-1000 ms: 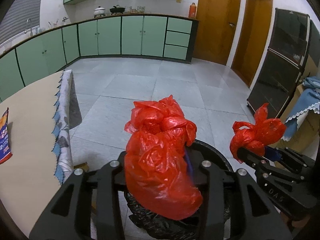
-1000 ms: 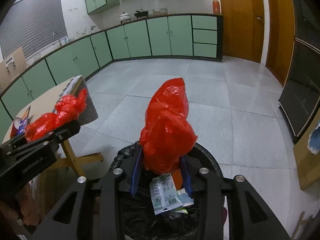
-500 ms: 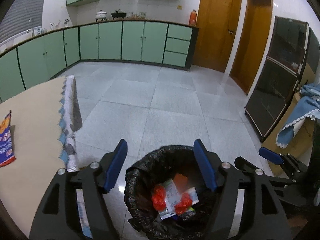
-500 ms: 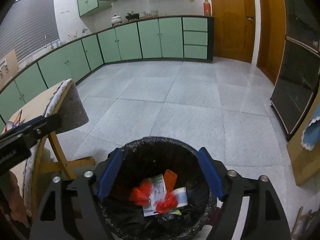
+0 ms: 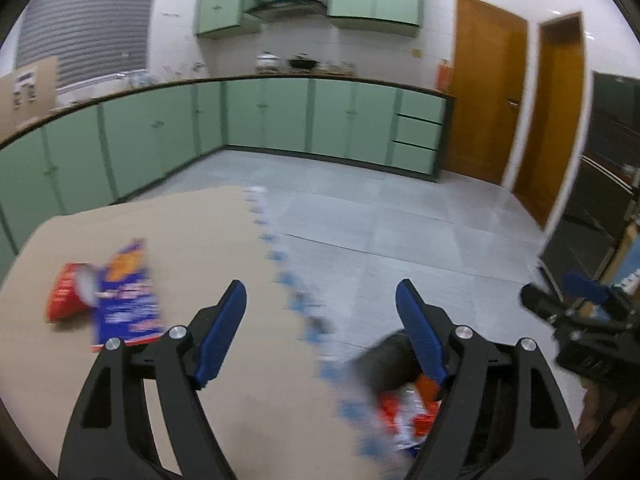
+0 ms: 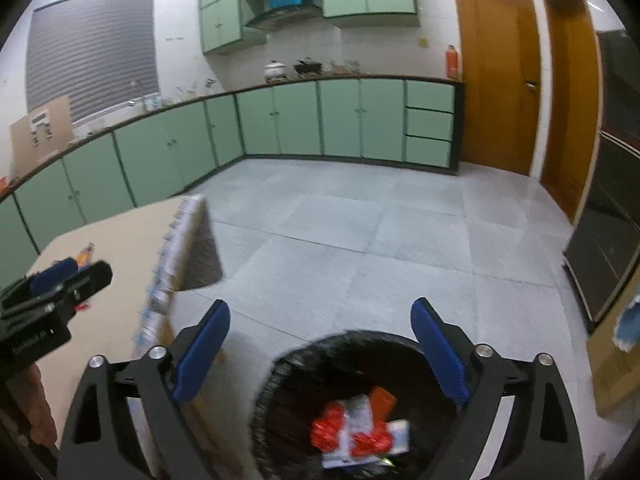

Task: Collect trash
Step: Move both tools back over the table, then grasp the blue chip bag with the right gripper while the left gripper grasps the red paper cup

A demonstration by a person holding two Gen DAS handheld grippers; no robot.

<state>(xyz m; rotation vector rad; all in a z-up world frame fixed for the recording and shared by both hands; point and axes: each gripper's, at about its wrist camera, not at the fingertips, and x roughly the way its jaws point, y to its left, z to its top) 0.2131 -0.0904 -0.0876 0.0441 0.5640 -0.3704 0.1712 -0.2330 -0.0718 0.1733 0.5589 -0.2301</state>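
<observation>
My left gripper (image 5: 320,304) is open and empty, above the right edge of the tan table (image 5: 208,240). A blue and orange snack packet (image 5: 124,292) and a red wrapper (image 5: 66,296) lie on the table to its left. My right gripper (image 6: 320,324) is open and empty above the black-lined trash bin (image 6: 360,392), which holds two red bags (image 6: 348,434) and white wrappers. The bin also shows in the left wrist view (image 5: 394,364). The left gripper shows in the right wrist view (image 6: 56,288).
A blue-patterned cloth edge (image 5: 296,300) hangs along the table's right side. Green cabinets (image 5: 280,120) line the far wall. Wooden doors (image 5: 488,100) and a dark cabinet (image 6: 612,216) stand to the right. Grey tiled floor (image 6: 360,232) lies ahead.
Both grippers opened and dropped their red bags into the bin. The left gripper then swung left over the table; the right gripper rose slightly above the bin.
</observation>
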